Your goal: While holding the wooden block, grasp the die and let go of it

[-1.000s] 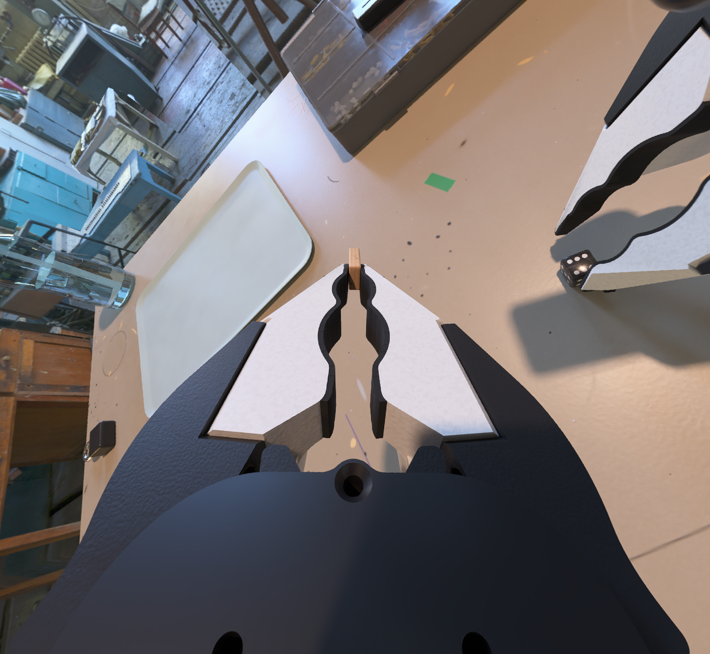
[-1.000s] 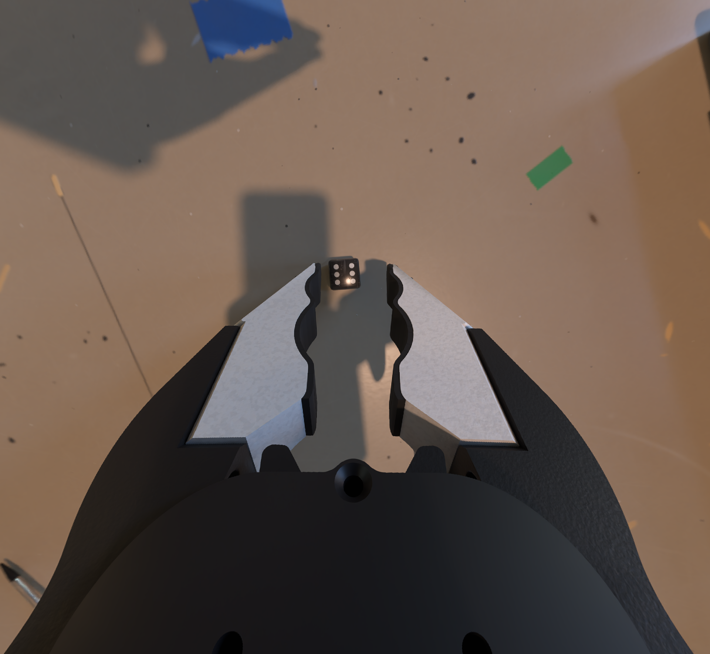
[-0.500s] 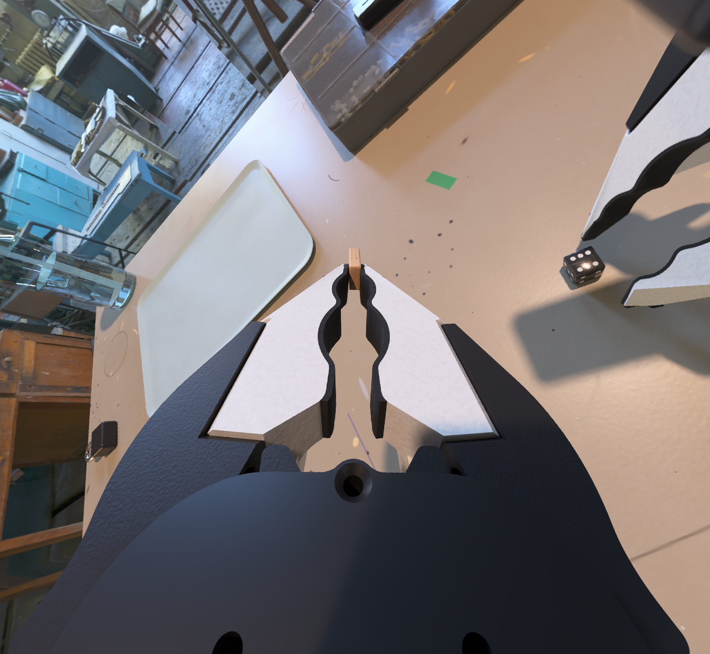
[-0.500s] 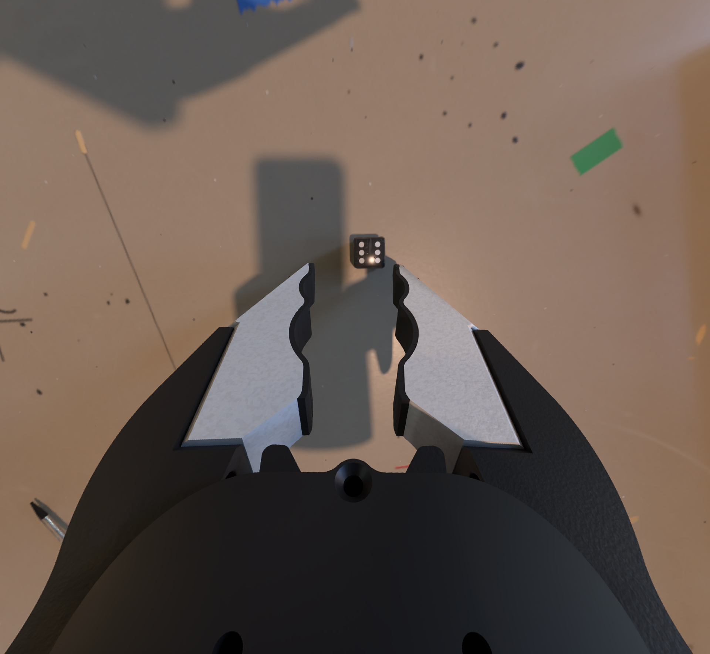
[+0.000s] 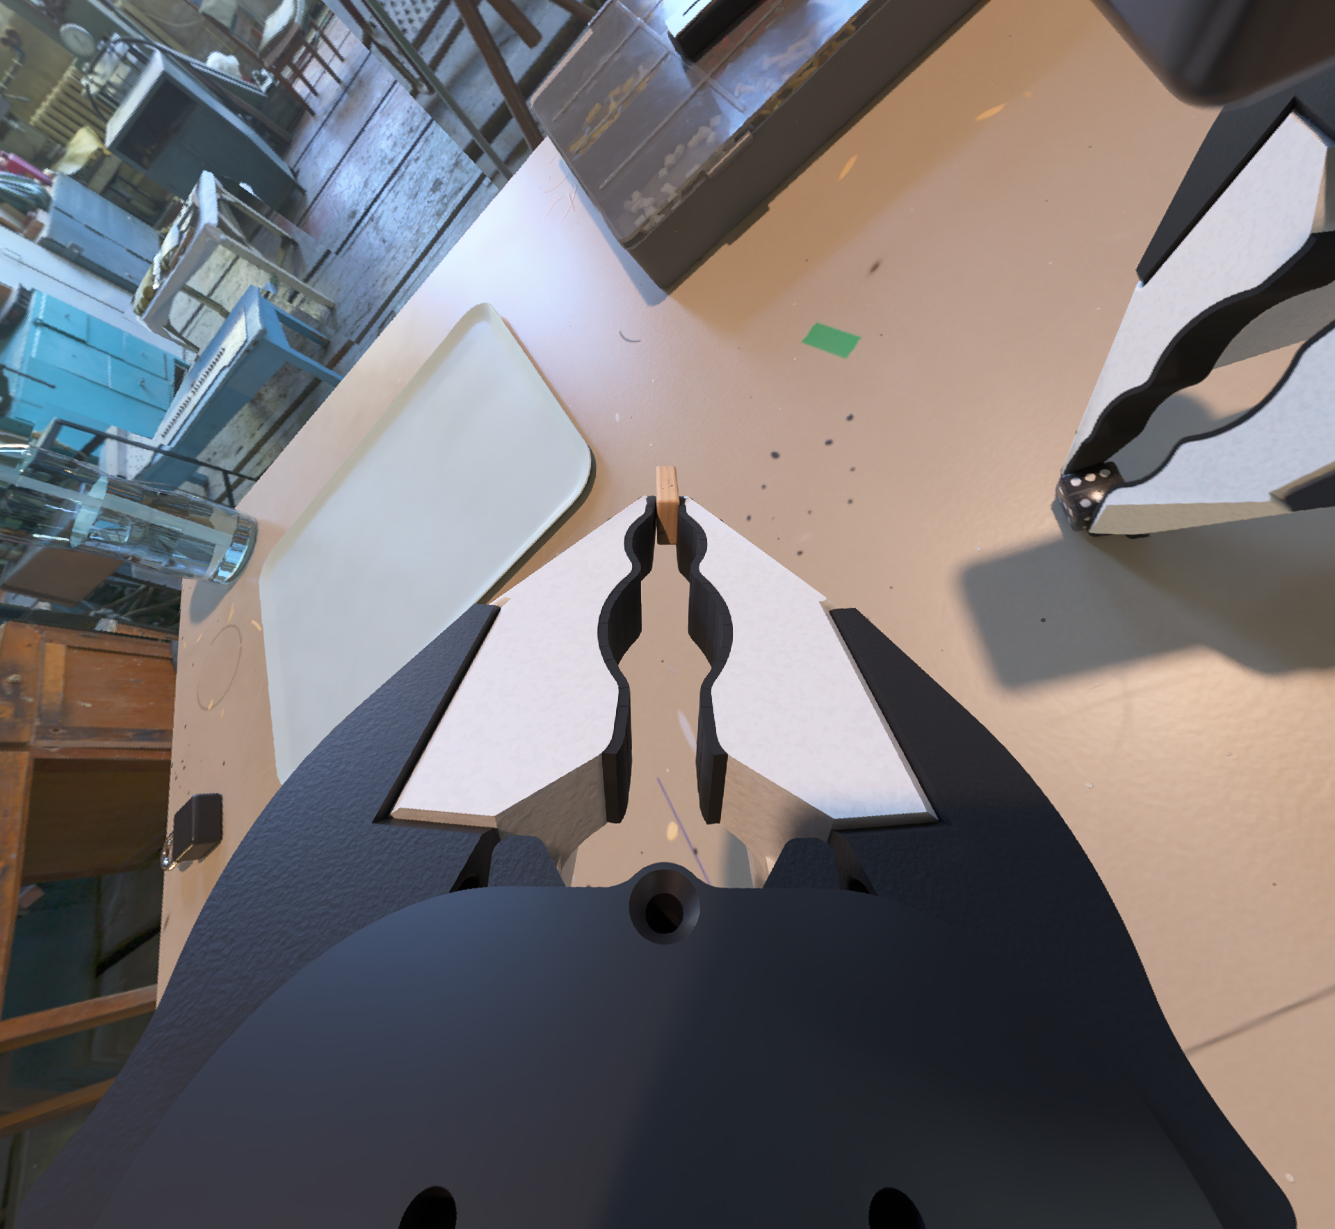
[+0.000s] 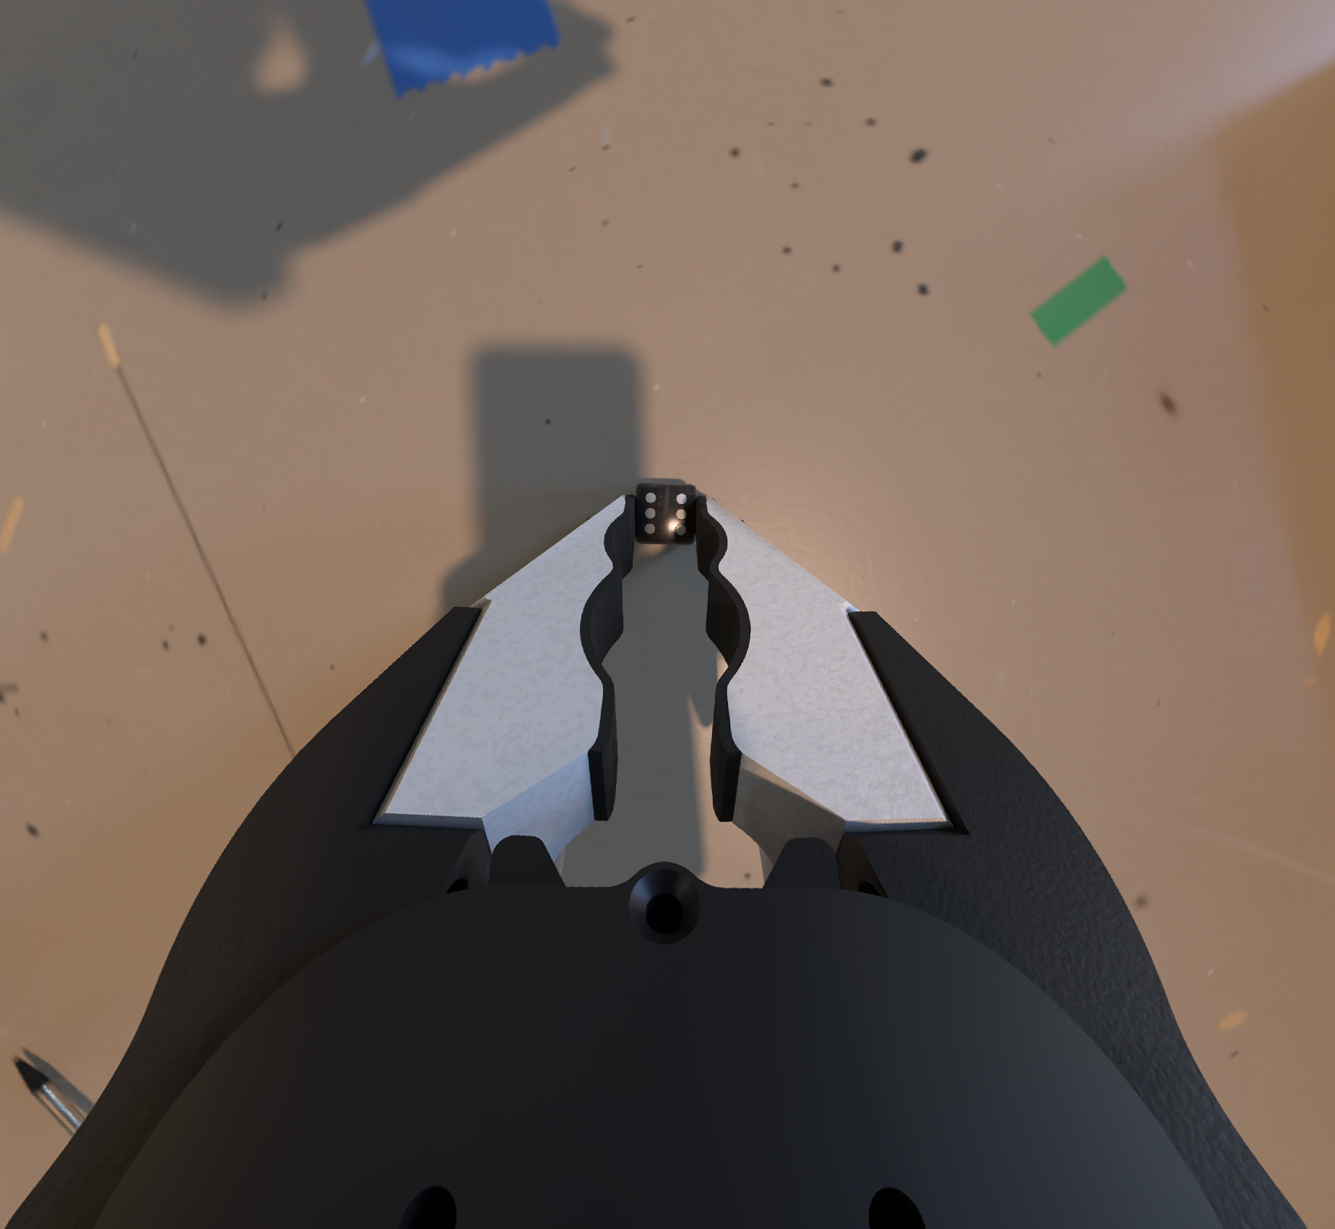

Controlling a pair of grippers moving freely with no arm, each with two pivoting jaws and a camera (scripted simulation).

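My left gripper [image 5: 666, 508] is shut on a thin wooden block [image 5: 666, 501] that sticks out past its fingertips, above the tan table. My right gripper [image 6: 666, 508] is shut on a small black die [image 6: 664, 514] with white pips, pinched between its fingertips close to the table. In the left wrist view the right gripper [image 5: 1091, 501] shows at the right edge with the die [image 5: 1086, 495] at its tips.
A white tray [image 5: 426, 530] lies left of the left gripper, a glass [image 5: 130, 530] beyond it at the table's edge. A grey compartment box [image 5: 722, 111] stands at the back. Green tape [image 6: 1078, 300], blue tape [image 6: 459, 10] and a pen tip [image 6: 50, 1100] lie on the table.
The right gripper moved forward over the die and closed on it; half a second ago it was open with the die lying free ahead of its tips. The left gripper has not moved.
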